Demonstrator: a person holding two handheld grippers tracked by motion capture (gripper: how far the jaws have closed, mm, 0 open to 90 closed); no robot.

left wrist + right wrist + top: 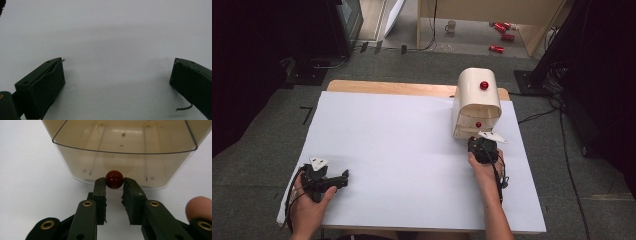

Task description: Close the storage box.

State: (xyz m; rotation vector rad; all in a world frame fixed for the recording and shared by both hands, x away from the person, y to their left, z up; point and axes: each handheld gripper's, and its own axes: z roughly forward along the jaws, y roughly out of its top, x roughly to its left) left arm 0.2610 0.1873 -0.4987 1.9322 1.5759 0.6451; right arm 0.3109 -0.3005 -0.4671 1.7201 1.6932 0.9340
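The right tool is clenched on the red knob of a translucent drawer, its two jaws pressing the ball from either side. The drawer sits at the bottom of a cream, round-topped cabinet at the far right of the white bench. The left tool rests released near the bench's front left corner, jaws wide apart over bare surface.
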